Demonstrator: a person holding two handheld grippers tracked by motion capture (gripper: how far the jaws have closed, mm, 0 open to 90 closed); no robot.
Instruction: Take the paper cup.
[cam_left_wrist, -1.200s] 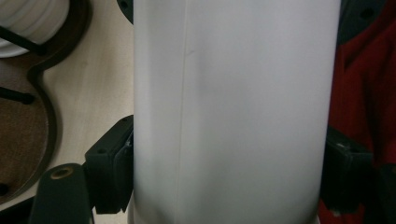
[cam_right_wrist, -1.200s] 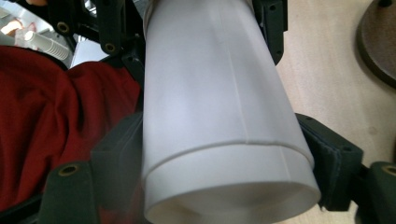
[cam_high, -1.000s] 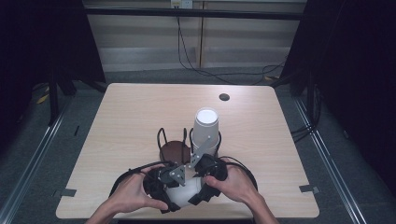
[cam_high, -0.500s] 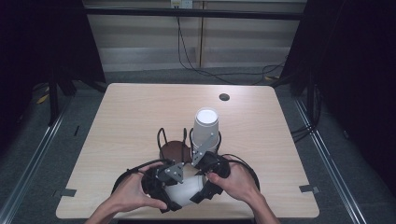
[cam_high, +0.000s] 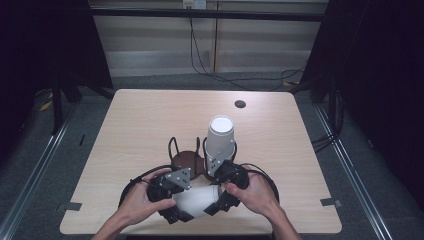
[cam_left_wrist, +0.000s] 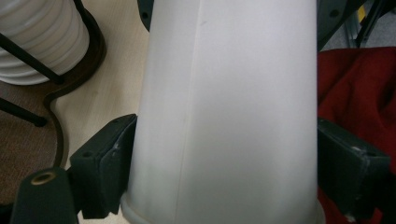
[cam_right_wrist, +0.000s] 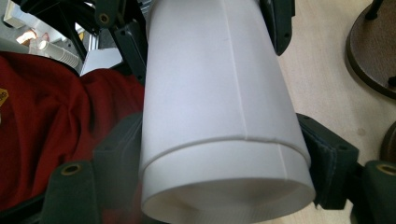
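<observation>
Dark room all round, with a pale wood worktop (cam_high: 150, 125) lit in the middle and cables trailing along the wall behind it; a small black disc (cam_high: 240, 104) sits near the far edge. Toward the near side stands a dark brown holder (cam_high: 189, 159) with thin black wire uprights — a stack of white cups (cam_high: 220, 137) stands upside down in its right-hand part, bottom facing up; the left-hand part shows its brown base.

Right at the near edge, both hands come in from the bottom and hold a white paper cup (cam_high: 196, 200) lying on its side between the two grippers, just in front of the holder; it looks like two cups nested, since the right gripper view shows a step line around the body near the rim.

The left gripper (cam_high: 172, 200) has its jaws on either side of the cup (cam_left_wrist: 224, 116) close to the rim; they have just been opening, and in the left gripper view the left pad seems to sit right against the wall while the right one is at the cup's edge — whether it is really pressing I cannot tell.

The right gripper (cam_high: 220, 200) straddles the cup (cam_right_wrist: 219, 102) near its open mouth, pads snug against both sides; it looks clamped on. Red cloth (cam_right_wrist: 42, 116) shows behind the cup.
</observation>
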